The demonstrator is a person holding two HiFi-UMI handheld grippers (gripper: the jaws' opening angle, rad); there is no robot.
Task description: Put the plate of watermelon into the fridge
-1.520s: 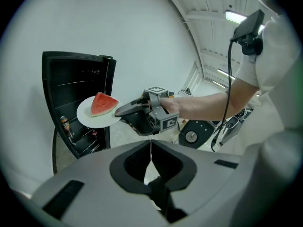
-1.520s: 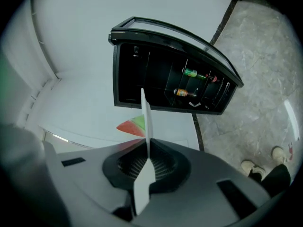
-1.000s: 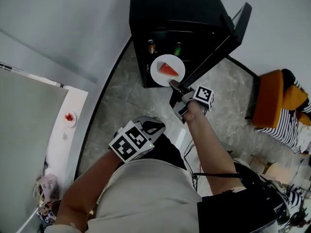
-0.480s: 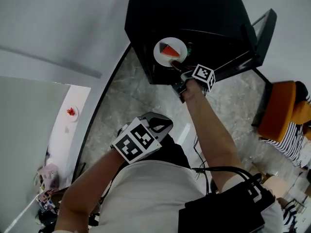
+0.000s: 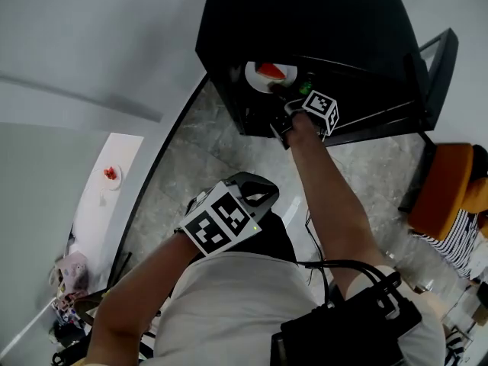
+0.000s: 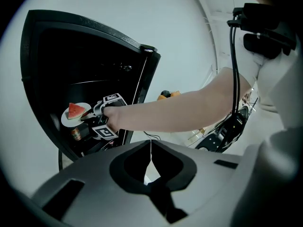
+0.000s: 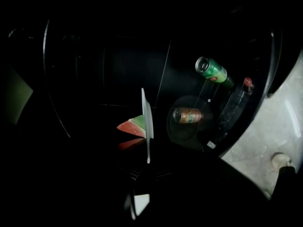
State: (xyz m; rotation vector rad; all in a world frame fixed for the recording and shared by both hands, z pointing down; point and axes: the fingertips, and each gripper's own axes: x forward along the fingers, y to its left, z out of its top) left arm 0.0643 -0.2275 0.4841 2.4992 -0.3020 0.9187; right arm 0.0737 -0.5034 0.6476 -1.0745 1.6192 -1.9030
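While the right gripper (image 5: 278, 91) is clenched on the near rim of the white plate (image 5: 258, 78), the person's arm reaches into the open front of the black fridge (image 5: 305, 21); the left gripper (image 5: 258, 192) hangs back by the person's waist, its jaws pressed together along a thin seam with nothing between them.

On the plate lies one wedge of watermelon (image 5: 271, 71), red flesh uppermost with a thin green rind along one side; the plate sits inside the dark opening, and whether it rests on a shelf cannot be told.

From the left gripper view the scene reads side-on; the plate (image 6: 66, 119) and its watermelon (image 6: 75, 110) show pale against the fridge (image 6: 52, 60), the right gripper (image 6: 88, 117) is at the plate's edge, and the fridge door (image 6: 147, 86) stands swung open beside the outstretched arm.

The right gripper view alone looks into the cabinet; there the plate (image 7: 147, 112) appears edge-on as a thin white line whose near end runs into the dark right gripper (image 7: 147, 163), the watermelon (image 7: 132, 126) juts to its left above a dim red reflection, and a green can (image 7: 211, 70) and a brown can (image 7: 188, 115) lie on their sides to the right.

Only the head view takes in a white table (image 5: 91, 219) off to the left, bearing a small dish (image 5: 112, 175) of something red, and an orange seat (image 5: 442, 197) at the right.
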